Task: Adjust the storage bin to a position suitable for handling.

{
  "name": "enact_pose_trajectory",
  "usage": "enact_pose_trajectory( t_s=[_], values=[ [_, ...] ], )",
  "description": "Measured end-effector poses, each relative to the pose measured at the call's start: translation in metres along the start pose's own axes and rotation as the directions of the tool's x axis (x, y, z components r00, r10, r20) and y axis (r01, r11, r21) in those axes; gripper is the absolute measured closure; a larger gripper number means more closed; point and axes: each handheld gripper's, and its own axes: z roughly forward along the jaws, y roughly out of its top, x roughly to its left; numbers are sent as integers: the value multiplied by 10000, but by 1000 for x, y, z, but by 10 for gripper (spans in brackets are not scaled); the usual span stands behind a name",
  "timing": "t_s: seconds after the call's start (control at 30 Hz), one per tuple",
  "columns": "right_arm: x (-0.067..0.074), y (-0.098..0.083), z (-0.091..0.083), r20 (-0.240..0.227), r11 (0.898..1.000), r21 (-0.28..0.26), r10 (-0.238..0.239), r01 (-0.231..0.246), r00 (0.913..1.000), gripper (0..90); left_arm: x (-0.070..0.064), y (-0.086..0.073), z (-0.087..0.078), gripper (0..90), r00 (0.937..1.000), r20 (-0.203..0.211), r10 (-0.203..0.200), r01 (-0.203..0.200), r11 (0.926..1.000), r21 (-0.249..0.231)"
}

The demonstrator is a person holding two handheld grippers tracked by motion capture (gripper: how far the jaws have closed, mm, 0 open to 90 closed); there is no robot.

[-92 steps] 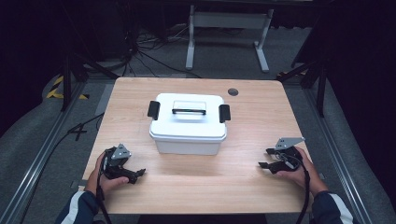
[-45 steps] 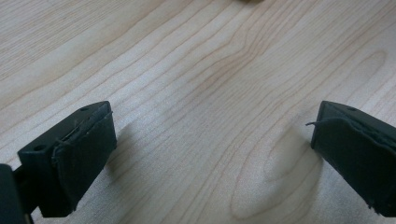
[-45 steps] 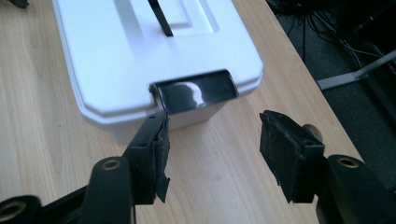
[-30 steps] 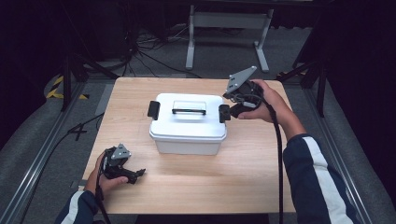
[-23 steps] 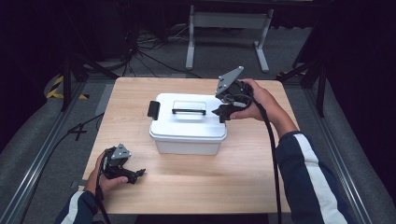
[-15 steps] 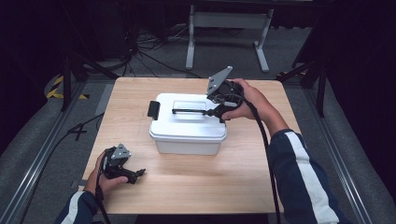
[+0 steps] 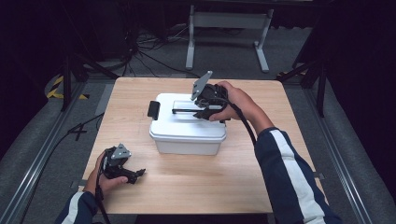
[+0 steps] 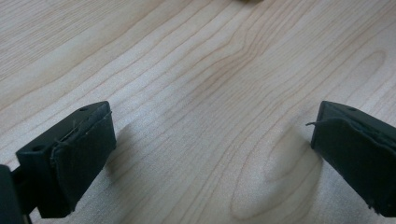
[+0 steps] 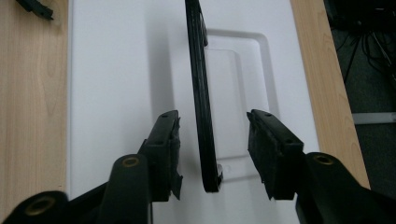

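- Since the counter (image 7: 289, 186) is the biggest thing here, starting there: light wood, with a white storage box (image 7: 187, 135) sitting about in its middle.
- The box has a white lid (image 9: 112, 70) with a black latch (image 7: 153, 109) on its left end, and a thin black handle (image 9: 201, 116) standing up from a recess in the top.
- The right gripper (image 9: 214, 149) is over the right end of the lid. Its fingers have just been closing, with the handle between them, but there's a gap on both sides, so no grip yet as far as I can tell.
- The left gripper (image 8: 212, 149) rests low on the counter near the front left corner, well apart from the box, fingers spread wide over bare wood, holding nothing.
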Motion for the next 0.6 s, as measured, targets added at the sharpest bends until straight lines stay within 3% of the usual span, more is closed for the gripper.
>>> enact_pose_trajectory(
  t_s=[0.3,0.43,0.6],
  values=[
    [3,12,11,-131,9988,153,-472,474,9988,707,0,0,0,2,10000,-6,46,-46,10000,-23],
    [5,15,13,-138,9974,230,-680,683,9976,821,0,0,0,2,10000,-1,49,-49,10000,1],
    [6,17,14,46,9951,358,-921,919,9957,835,1,0,0,2,10000,-2,52,-52,10000,2]
  ],
)
